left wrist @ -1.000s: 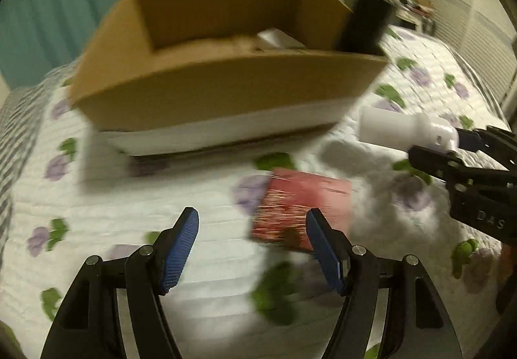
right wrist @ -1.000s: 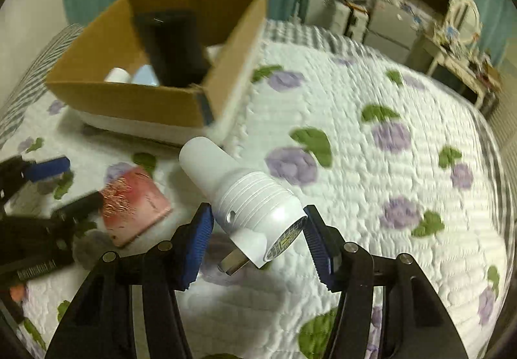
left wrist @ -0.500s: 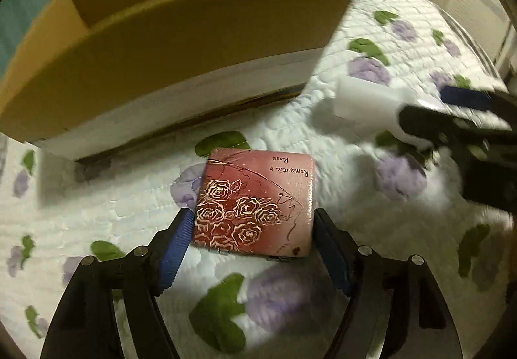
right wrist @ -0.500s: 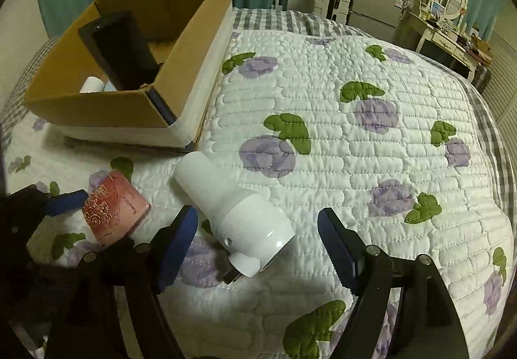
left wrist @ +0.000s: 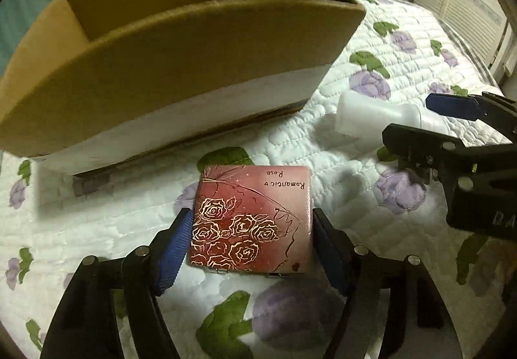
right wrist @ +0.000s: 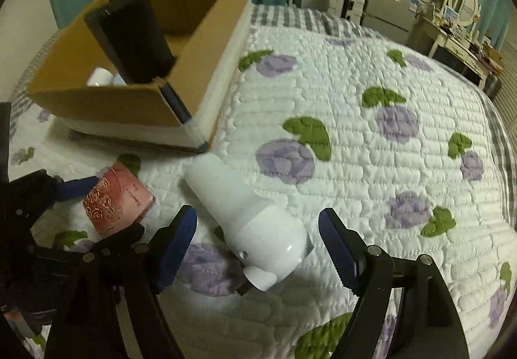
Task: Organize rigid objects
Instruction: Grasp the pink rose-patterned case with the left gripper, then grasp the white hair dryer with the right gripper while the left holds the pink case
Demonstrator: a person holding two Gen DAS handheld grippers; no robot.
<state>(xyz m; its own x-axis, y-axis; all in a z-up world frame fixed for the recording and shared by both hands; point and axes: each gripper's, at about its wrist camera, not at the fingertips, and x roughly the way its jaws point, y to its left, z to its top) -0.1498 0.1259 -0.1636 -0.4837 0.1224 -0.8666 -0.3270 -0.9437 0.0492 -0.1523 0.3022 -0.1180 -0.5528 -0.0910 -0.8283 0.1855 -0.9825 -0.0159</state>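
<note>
A red square case with gold roses (left wrist: 252, 220) lies on the quilt in front of the cardboard box (left wrist: 181, 68). My left gripper (left wrist: 253, 246) has its blue pads against both sides of the case. The case also shows in the right wrist view (right wrist: 118, 200). A white plug-in device (right wrist: 248, 223) lies on the quilt between the wide-open fingers of my right gripper (right wrist: 258, 249), untouched. It also shows in the left wrist view (left wrist: 374, 115), with the right gripper (left wrist: 452, 133) around it.
The cardboard box (right wrist: 206, 46) holds a tall black object (right wrist: 132, 39) and small white and pale blue items (right wrist: 103, 78). The floral quilt (right wrist: 371, 139) stretches to the right. Furniture and a mirror (right wrist: 465, 4) stand beyond the bed.
My left gripper came down over the red case and closed onto its sides. My right gripper let go of the white device, opened wide, and the device now lies on the quilt.
</note>
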